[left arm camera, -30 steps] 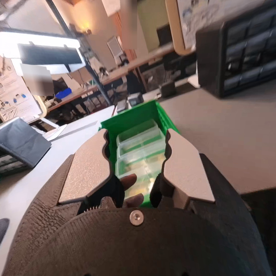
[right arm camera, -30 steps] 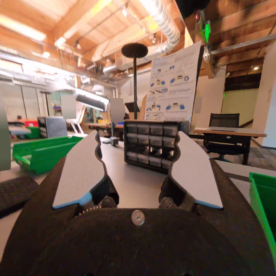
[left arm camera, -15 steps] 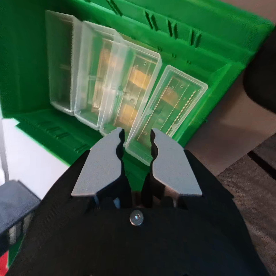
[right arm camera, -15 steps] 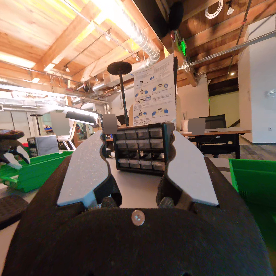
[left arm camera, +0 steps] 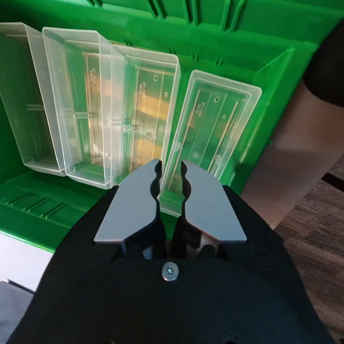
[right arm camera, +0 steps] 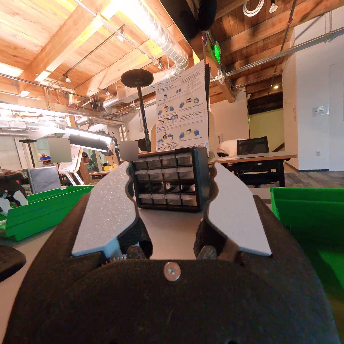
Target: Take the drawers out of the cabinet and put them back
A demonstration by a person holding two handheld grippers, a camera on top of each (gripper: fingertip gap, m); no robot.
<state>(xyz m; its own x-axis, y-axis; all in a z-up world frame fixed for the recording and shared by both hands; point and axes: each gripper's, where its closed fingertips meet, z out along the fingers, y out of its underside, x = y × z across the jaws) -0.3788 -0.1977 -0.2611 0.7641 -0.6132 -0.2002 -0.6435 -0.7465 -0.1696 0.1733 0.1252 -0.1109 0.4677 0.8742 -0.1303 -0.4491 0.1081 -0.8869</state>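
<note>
Four clear plastic drawers [left arm camera: 141,115] lie in a green plastic bin [left arm camera: 223,26]. Left gripper [left arm camera: 170,163] nearly closed around the rightmost drawer's [left arm camera: 214,134] near end; contact unclear. Moulded marks, unread. Only the right view shows the black drawer cabinet [right arm camera: 171,176], printed poster [right arm camera: 183,113], second green bin [right arm camera: 307,206]; right gripper [right arm camera: 170,167] wide open, empty.

An open-plan workshop or lab in a converted industrial space. The right wrist view shows an exposed timber ceiling [right arm camera: 55,37] across the top, with a bare silver duct [right arm camera: 163,41] and track lights slung beneath the beams. At mid-frame right a desk [right arm camera: 260,155] with a black office chair [right arm camera: 253,147] stands against white walls. A bright studio light panel [right arm camera: 87,139] glows at mid-left, an instruction poster [right arm camera: 182,111] stands at centre, and green parts bins [right arm camera: 46,204] sit on the grey worktable [right arm camera: 171,232] at lower left.
</note>
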